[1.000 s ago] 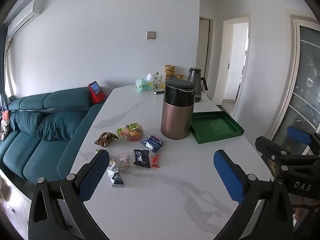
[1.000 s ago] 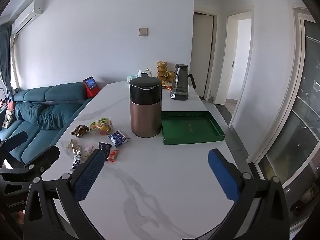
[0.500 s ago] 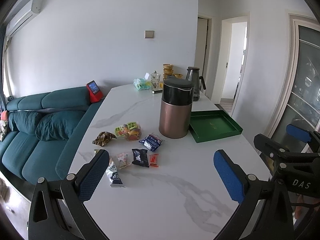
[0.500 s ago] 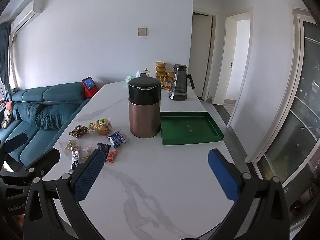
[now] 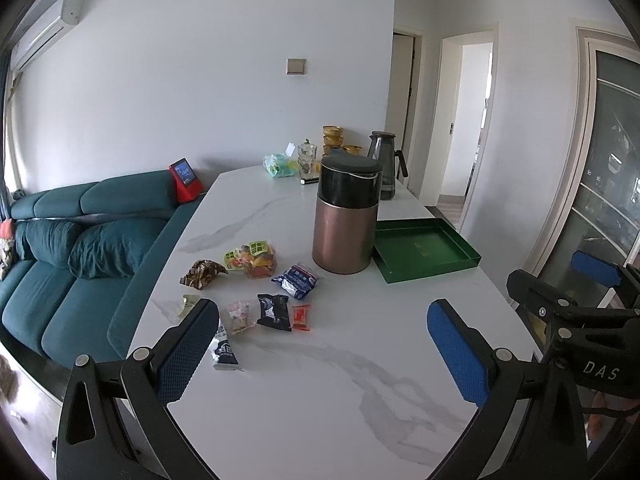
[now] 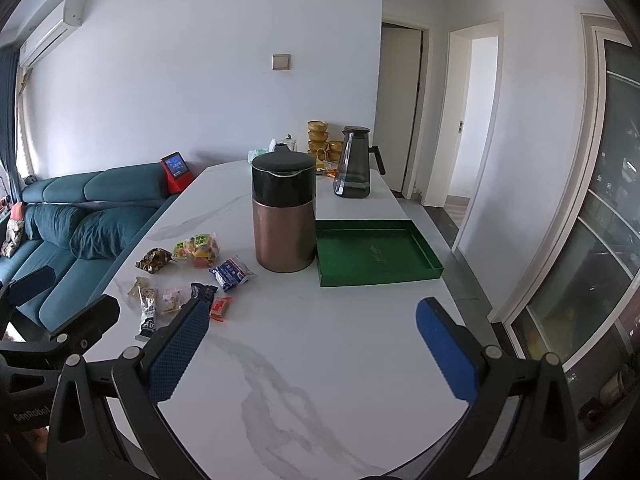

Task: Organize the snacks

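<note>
— We see a glossy marble-look table (image 5: pixel 320 380) and crinkly, shiny plastic snack packets (image 5: pixel 296 280).
— We'd add the brushed copper metal canister (image 6: pixel 282 236), matt green tray (image 6: pixel 400 276), perhaps metal, and cloth sofa (image 5: pixel 80 248).

Soft daylight, sharp focus, fisheye-warped edges

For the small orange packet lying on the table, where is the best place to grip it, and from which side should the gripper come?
The orange packet lies flat on the marble table, apart from the black packet to its left. Probably come down from above with the left gripper, already open, and pinch across its narrow width; its right side is clear.
</note>
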Available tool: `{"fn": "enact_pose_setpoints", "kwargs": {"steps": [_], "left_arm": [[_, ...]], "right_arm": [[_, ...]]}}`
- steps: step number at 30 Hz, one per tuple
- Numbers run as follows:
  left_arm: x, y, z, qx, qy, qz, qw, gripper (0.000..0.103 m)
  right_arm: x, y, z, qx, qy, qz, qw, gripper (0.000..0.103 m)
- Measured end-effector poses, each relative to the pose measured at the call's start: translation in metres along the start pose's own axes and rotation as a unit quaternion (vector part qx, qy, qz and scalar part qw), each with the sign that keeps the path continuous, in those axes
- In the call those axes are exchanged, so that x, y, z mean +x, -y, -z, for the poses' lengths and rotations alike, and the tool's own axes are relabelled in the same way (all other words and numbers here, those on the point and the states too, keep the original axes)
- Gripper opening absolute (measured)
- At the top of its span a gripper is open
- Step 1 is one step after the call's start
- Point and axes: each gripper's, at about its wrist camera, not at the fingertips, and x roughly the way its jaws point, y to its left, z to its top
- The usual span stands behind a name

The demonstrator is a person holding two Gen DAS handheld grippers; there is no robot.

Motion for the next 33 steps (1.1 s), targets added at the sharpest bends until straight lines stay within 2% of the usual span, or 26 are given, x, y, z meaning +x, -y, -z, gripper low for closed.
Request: {"fn": "enact_pose_setpoints", "kwargs": {"steps": [33], "left_arm": [[0.0002,-0.0036,0.0032,-0.005,-0.005,0.001,1.0000,0.102]], "right_arm": [[-0.0023,-0.0042,0.0040,-0.003,-0.008,0.005,1.000,0.103]]}}
